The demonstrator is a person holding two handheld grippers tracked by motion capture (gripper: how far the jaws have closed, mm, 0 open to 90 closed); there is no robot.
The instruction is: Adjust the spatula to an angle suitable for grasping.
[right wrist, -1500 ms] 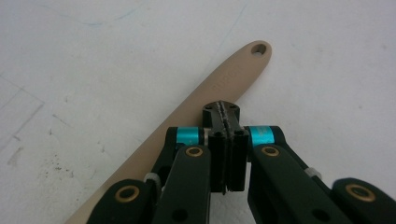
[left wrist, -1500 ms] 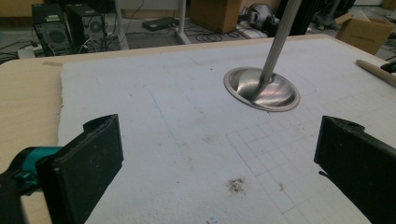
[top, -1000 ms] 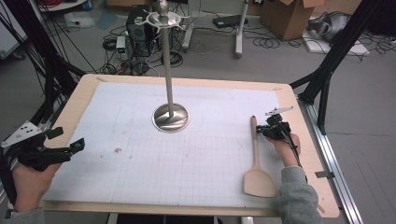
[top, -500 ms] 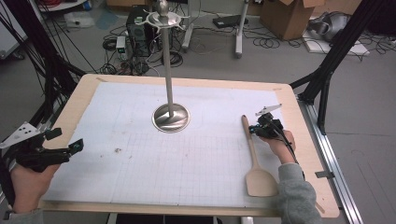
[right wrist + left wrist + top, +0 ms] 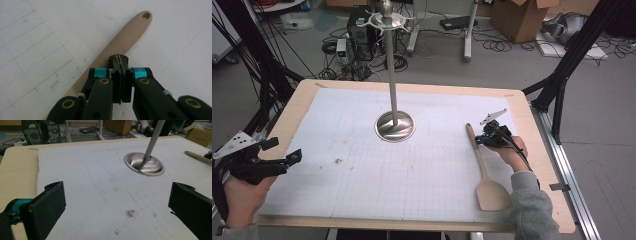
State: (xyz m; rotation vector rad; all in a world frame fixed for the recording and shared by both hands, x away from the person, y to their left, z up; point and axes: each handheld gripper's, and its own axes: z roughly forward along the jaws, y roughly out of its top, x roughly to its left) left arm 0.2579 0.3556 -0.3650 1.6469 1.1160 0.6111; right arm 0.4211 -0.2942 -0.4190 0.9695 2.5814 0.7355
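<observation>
Two hand-held grippers over one surface (image 5: 307, 107) covered with a white gridded sheet (image 5: 362, 175). The right hand-held gripper (image 5: 486, 137) sits at the right side of the sheet, jaws pressed fully together with nothing between them (right gripper view shows the two pads flush against each other). Its tip is right over the handle of a wooden spatula (image 5: 482, 167), about a third of the way down from the handle end; whether it touches the wood I cannot tell. The spatula lies flat on the sheet, handle end with its small hole (image 5: 145, 15) pointing away from the person, blade (image 5: 492, 195) near the front edge just beside the grey sleeve (image 5: 529, 205).

The left hand-held gripper (image 5: 282, 160) is at the left front edge of the surface, jaws wide apart and holding nothing, aimed across the sheet towards the middle. In the left gripper view, a dark smudge (image 5: 130, 213) lies on the sheet between the jaws.

A metal stand (image 5: 393, 75) with a round base (image 5: 395, 127) stands upright mid-surface, well apart from both grippers, hooked ring on top (image 5: 387, 19).
</observation>
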